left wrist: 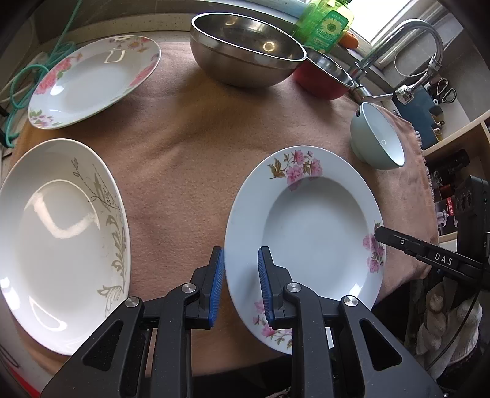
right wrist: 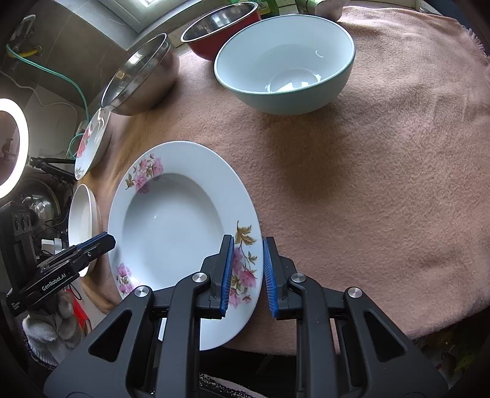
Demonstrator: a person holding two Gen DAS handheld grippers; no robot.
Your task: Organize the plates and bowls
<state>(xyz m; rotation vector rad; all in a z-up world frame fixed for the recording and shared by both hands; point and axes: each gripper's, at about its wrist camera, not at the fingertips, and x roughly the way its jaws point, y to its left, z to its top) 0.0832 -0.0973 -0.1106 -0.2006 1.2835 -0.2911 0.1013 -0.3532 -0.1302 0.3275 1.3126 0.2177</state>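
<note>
A white deep plate with pink flowers [left wrist: 306, 220] [right wrist: 171, 226] hangs over the near edge of the pink cloth [left wrist: 183, 153]. My left gripper [left wrist: 242, 275] is shut on its left rim, one blue pad above and one below. My right gripper [right wrist: 248, 269] is shut on the opposite rim, over a flower print. Each gripper shows in the other's view, the right gripper [left wrist: 398, 242] at the far rim and the left gripper [right wrist: 101, 242] likewise. A pale green bowl [left wrist: 376, 137] [right wrist: 284, 61] stands upright behind the plate.
A white plate with grey leaves [left wrist: 61, 238] lies left, a rose-patterned plate [left wrist: 95, 79] behind it. At the back stand a large steel bowl [left wrist: 245, 49], a red bowl [left wrist: 324, 76] and a green soap bottle [left wrist: 327, 27]. A tap [left wrist: 422, 36] rises at the back right.
</note>
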